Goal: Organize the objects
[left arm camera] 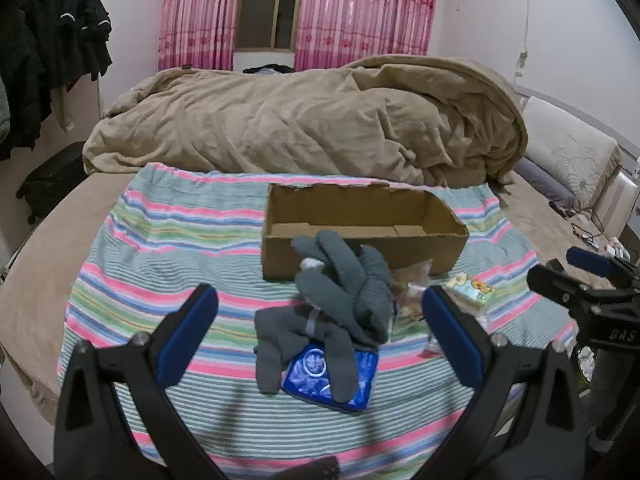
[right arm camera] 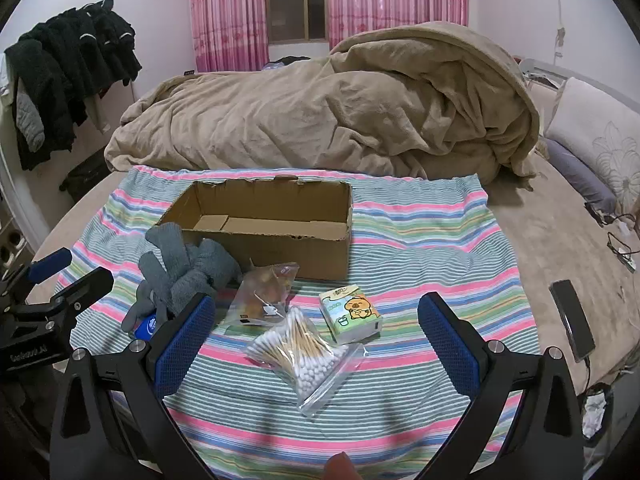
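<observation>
We hold both grippers wide, empty. Left gripper [left arm camera: 320,320] faces the grey gloves [left arm camera: 340,300] dead ahead, long axis running away toward the cardboard box [left arm camera: 360,216]; they overlap a blue packet [left arm camera: 340,376]. Right gripper [right arm camera: 316,328] frames the cotton swabs [right arm camera: 300,356]. Striped cloth [right arm camera: 420,240] over bed; pink curtains [right arm camera: 228,12].

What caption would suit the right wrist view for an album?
Open right gripper poised over a bag of cotton swabs and tissue pack, empty cardboard box behind.
</observation>
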Available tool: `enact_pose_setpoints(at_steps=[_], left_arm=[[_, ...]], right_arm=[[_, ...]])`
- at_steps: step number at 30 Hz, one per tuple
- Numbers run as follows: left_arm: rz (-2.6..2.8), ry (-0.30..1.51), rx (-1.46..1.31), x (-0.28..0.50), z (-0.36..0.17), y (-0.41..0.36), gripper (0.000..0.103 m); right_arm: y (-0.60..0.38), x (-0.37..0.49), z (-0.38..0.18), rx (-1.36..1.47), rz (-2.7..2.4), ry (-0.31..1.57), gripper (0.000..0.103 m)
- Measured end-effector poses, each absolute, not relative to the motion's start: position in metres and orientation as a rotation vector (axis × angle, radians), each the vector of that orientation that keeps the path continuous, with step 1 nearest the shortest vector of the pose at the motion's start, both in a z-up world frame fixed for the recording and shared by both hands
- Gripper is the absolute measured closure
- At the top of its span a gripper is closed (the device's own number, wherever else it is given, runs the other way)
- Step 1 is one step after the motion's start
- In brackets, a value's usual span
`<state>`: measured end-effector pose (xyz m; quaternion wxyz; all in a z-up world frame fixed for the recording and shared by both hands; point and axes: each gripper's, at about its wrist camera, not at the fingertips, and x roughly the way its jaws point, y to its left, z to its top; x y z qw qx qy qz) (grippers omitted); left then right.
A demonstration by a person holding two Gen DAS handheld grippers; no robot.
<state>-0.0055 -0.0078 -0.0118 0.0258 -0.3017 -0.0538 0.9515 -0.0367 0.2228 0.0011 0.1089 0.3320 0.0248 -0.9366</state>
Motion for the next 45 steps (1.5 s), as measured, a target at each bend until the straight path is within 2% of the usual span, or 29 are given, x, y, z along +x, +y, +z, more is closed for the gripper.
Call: enact_pose_setpoints(at_steps=[45], left_arm=[[2.948, -0.187, -0.875, 0.002, -0.0041, -0.0081, 0.001]], right_arm=[[0.2197, -0.0387, 0.0017, 0.988, -2.743, 0.07, 0.0]])
